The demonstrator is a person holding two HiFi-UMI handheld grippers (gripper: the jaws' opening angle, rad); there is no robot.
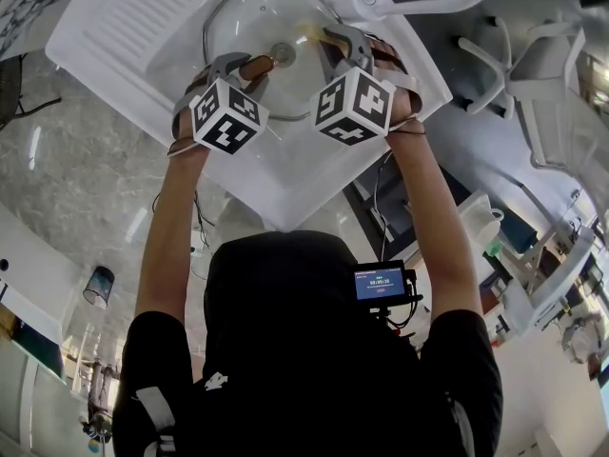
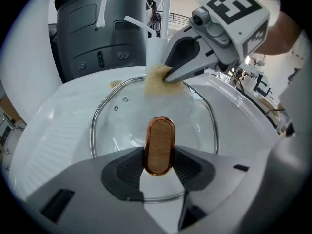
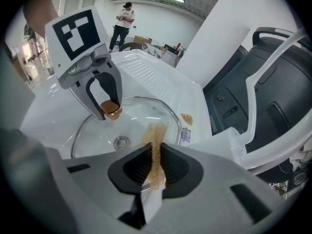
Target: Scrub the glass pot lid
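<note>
Head view: seen from above, a person reaches both arms into a white sink (image 1: 114, 27). The glass pot lid (image 1: 249, 12) sits in the basin at the far side. The left gripper (image 1: 259, 68) meets the lid's knob (image 1: 282, 53) near its centre. The right gripper (image 1: 335, 48) is just to the right, over the glass.

Left gripper view: the jaws are clenched on the wood-topped, copper-rimmed knob, one pad on each side. The lid spreads out beyond them. At its far edge, the right gripper presses a tan scouring pad (image 2: 156, 79) against the glass.

Right gripper view: these jaws grip the thin pad edge-on, with its free end reaching onto the lid. The drain (image 3: 121, 142) shows through the glass. A person (image 3: 124, 16) stands far off in the background.

Risks, as a judgement: the lid is steadied only at its knob. A hard push at the far rim could therefore tip it or twist the knob out of the pads, knocking glass against the sink wall. The pad is thin and floppy. It may fold or slip out, leaving the hard jaw tips to scrape the glass. Whether the lid rests on the basin floor cannot be told.
</note>
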